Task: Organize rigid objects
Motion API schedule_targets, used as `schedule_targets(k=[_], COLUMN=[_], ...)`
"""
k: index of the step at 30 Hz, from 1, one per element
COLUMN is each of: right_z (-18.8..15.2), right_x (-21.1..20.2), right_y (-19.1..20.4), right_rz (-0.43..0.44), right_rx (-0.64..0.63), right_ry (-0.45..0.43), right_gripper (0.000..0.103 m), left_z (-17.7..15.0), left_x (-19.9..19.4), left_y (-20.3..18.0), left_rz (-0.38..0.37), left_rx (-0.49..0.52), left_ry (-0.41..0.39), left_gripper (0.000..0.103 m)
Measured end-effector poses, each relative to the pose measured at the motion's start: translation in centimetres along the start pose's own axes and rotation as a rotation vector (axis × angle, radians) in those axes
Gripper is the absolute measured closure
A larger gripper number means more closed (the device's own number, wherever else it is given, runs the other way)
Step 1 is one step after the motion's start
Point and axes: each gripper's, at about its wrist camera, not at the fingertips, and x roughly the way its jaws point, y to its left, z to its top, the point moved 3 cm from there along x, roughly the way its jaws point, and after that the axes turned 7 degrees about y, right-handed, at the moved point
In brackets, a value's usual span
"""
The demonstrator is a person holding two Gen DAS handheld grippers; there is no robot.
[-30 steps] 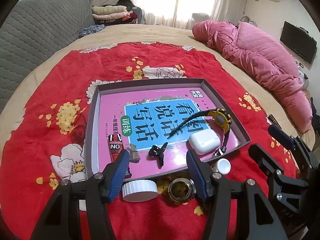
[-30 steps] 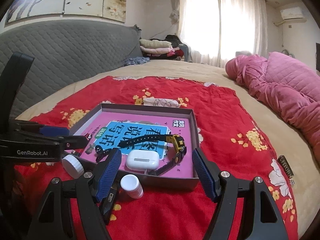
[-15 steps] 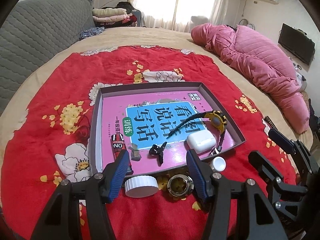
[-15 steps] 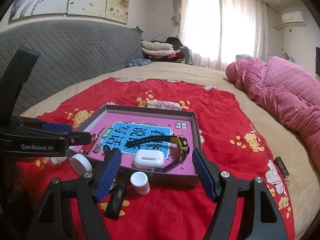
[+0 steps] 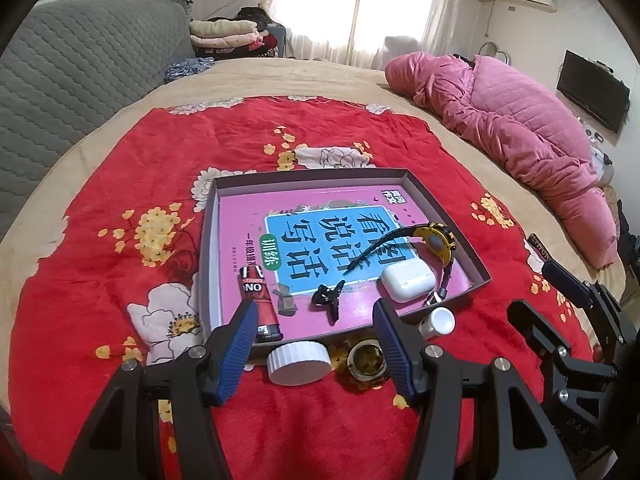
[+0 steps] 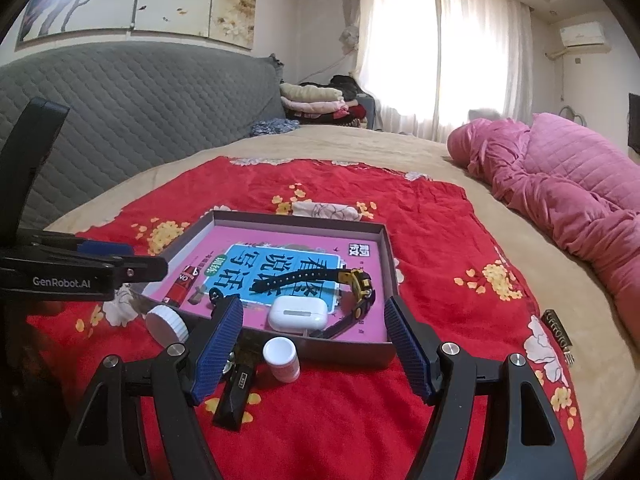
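Both claws hang released and empty over a red flowered blanket (image 5: 120, 184) on the bed. The left claw (image 5: 314, 320) has eased back and up from the tray in the past second, with nothing between its blue pads. The right claw (image 6: 314, 312) is equally wide and idle, though its view now shows more of a black bar (image 6: 236, 396) lying on the blanket (its small label is too tiny to read).

Nothing has been picked up or set down, so the retreat reads as a pause between placements, with the sorting only partly done. Three items wait on the blanket just outside the tray's near wall: a white screw lid (image 5: 299, 362), an open metal-rimmed jar (image 5: 366, 360) and a small white bottle (image 5: 438, 322).

Inside the grey tray (image 5: 440, 208) lie a red lighter (image 5: 258, 300) printed "NO", a black hair clip (image 5: 328, 298), a white earbud case (image 5: 408, 280) and a yellow-and-black watch (image 5: 434, 240) — all resting on a pink workbook (image 5: 320, 240). Its blue panel carries large Chinese characters, 看图说话写话, with 训练 in a green badge.

The left claw's body reads "GenRobot.AI" in the right wrist view. A dark tag (image 6: 558, 334) at the blanket's far edge bears lettering I cannot make out.
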Motion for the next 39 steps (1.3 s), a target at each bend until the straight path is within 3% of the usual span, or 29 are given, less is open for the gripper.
schedule_targets(k=[39], right_z=[-1.8], right_x=[-0.3], right_y=[1.9], right_rz=[0.059], right_rx=[-0.027], right_ry=[0.093], right_gripper=[0.028], left_z=[-3.5], left_x=[-0.5], left_y=[-1.1], left_rz=[-0.034], left_rx=[0.037], left_ry=[0.068], left_gripper=[0.044])
